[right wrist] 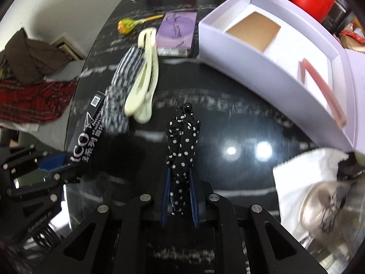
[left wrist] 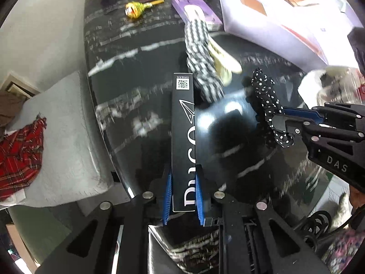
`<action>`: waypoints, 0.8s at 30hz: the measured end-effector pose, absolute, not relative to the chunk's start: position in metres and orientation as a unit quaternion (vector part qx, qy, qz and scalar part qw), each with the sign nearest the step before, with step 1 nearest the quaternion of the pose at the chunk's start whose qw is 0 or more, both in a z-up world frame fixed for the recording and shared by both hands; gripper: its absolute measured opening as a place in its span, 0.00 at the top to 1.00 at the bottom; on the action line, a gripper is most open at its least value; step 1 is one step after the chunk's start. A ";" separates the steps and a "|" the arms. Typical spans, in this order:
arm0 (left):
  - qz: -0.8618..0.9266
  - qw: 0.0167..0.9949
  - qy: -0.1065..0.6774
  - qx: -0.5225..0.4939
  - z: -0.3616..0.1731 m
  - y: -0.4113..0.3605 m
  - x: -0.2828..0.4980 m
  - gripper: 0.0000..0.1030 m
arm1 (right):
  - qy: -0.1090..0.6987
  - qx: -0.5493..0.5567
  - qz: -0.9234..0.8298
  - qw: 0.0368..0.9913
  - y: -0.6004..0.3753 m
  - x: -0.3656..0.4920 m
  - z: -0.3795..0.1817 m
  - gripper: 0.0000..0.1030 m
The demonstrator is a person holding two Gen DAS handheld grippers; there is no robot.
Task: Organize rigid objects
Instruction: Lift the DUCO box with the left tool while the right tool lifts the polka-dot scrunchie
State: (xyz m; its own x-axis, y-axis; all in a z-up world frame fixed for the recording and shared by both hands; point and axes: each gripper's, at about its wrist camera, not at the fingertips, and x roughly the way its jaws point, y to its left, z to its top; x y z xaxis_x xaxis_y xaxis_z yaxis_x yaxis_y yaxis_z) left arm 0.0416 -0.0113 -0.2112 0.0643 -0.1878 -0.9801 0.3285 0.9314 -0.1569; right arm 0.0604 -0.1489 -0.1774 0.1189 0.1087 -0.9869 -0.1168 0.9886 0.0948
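My left gripper [left wrist: 182, 175] is shut on a long black box with white lettering [left wrist: 183, 123], held over the black marble table [left wrist: 136, 73]; the box also shows in the right wrist view [right wrist: 87, 125]. My right gripper [right wrist: 180, 171] is shut on a black polka-dot hair clip [right wrist: 182, 141], which also shows in the left wrist view [left wrist: 268, 98] to the right of the box. A striped clip [right wrist: 123, 84] and a cream clip [right wrist: 146, 77] lie on the table just beyond the box. An open white box [right wrist: 269, 52] stands at the right.
A purple packet [right wrist: 178, 32] and a yellow-orange lollipop [right wrist: 127, 25] lie further back. A red tartan cloth [left wrist: 20, 150] lies on a white cushion left of the table. White tissue and a clear jar [right wrist: 324, 203] sit at the right. Red and green containers stand behind.
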 end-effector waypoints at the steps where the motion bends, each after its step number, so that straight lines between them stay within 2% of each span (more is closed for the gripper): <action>1: -0.181 0.727 0.660 0.051 -0.211 -0.011 0.039 0.82 | 0.662 -0.005 0.078 0.745 -0.148 0.055 -0.177 0.84; 8: -0.190 0.729 0.654 0.069 -0.210 -0.019 0.045 0.82 | 0.667 -0.005 0.087 0.740 -0.145 0.038 -0.175 0.82; 10: -0.191 0.729 0.652 0.080 -0.209 -0.024 0.048 0.82 | 0.666 -0.007 0.088 0.740 -0.146 0.040 -0.175 0.73; 12: -0.193 0.730 0.650 0.080 -0.208 -0.027 0.051 0.81 | 0.664 -0.008 0.088 0.743 -0.145 0.040 -0.174 0.69; 24: -0.184 0.752 0.627 0.090 -0.208 -0.036 0.065 0.81 | 0.661 -0.029 0.077 0.746 -0.133 0.051 -0.182 0.69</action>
